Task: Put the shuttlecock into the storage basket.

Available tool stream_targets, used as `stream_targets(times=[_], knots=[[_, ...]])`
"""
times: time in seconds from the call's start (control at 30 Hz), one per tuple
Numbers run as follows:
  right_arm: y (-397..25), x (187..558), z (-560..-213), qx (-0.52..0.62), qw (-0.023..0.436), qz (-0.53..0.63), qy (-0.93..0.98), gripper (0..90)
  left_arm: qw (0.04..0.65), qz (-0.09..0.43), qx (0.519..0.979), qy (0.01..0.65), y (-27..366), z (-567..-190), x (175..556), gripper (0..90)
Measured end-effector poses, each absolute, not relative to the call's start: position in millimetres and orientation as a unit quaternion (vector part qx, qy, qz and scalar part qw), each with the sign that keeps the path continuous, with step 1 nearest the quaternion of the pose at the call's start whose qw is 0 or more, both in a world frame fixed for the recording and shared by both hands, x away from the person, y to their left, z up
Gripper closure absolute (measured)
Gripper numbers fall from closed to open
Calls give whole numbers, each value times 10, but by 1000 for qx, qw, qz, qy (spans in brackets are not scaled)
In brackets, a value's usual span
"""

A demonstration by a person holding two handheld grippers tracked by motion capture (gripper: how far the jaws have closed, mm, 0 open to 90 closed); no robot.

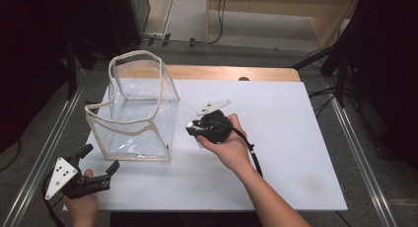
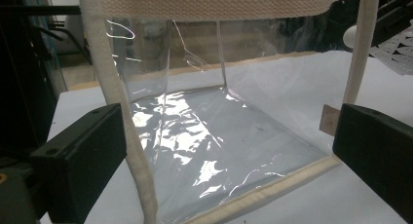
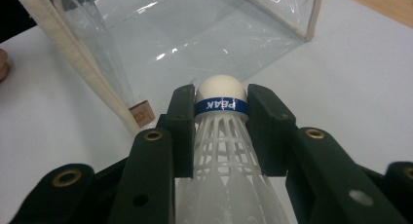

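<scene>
One shuttlecock [image 3: 221, 136] is sitting clamped in the right gripper [image 3: 220, 107], seen in the right gripper view: white rounded cork tip, a blue band reading PEAK just behind it, and a white plastic lattice skirt flaring back toward the camera. Both jaws are pressing on the band from either side, closed to the width of the cork base, with the tip poking out past them.

In the high view the right gripper [image 1: 193, 130] is hovering above the white table [image 1: 276, 138], just beside the near right corner of the clear bag [image 1: 138, 113], with the shuttlecock's white tip [image 1: 191, 126] pointing left toward that bag. The right hand [image 1: 224, 143] is wrapping the black body from below, forearm running in from the bottom edge at a slant, cable trailing along the wrist.

The bag is standing upright and open-topped, transparent walls edged in cream webbing; a small tan tag [image 3: 140, 113] is showing at its lower seam.

The left gripper [image 1: 101, 160] is resting low at the near left table edge, held by the left hand [image 1: 81, 200], jaws spread wide and holding nothing. In the left gripper view the two jaws are framing the bag's [image 2: 204, 136] near face, apart from it.
</scene>
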State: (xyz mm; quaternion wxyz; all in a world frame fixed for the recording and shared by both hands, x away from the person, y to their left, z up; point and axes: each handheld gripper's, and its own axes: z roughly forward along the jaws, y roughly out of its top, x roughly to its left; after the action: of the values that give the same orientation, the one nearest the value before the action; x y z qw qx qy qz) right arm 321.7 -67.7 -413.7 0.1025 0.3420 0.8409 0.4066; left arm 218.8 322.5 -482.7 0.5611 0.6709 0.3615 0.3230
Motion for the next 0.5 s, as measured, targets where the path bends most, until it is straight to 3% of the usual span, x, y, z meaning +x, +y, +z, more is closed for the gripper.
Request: stream_targets(times=[0.5], knots=[[-635,3217,-4034,333,108,421,837,632,561,323,671,361,3225,-4827,2188,0]])
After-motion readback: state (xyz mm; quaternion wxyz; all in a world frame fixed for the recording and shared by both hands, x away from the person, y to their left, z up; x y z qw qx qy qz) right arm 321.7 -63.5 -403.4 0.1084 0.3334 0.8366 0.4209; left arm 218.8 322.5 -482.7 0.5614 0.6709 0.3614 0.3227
